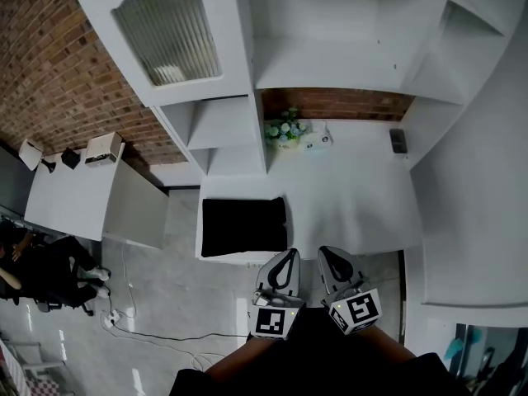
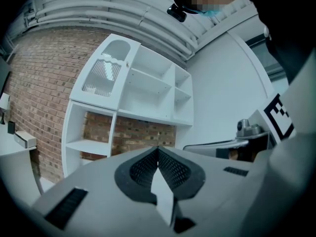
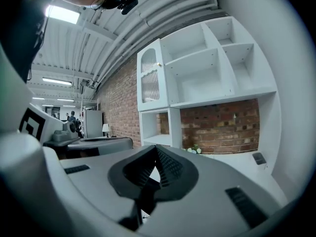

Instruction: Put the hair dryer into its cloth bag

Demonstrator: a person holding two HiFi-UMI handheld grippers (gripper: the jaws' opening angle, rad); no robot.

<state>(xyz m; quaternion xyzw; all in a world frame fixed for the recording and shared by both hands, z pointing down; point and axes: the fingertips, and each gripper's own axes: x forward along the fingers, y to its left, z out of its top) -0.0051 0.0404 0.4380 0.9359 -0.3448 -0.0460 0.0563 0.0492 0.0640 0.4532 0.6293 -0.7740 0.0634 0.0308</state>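
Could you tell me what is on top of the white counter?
A black cloth bag, flowers, a white item, a small dark object. Whatever the bag covers is hidden.

Mock home set inside industrial hall is suggested: white shelf unit [image 1: 330, 56] backed by brick wall [image 1: 49, 64], ceiling pipes [image 3: 148, 23] exposed, cables [image 1: 157, 337] laid over concrete floor [image 1: 177, 295].

Black cloth bag [image 1: 243, 227] flat on table [image 1: 355, 205] corner.

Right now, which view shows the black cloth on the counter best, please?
The head view: the black cloth lies whole on the white counter, seen from above. Neither gripper view shows it; both look out at the shelves instead.
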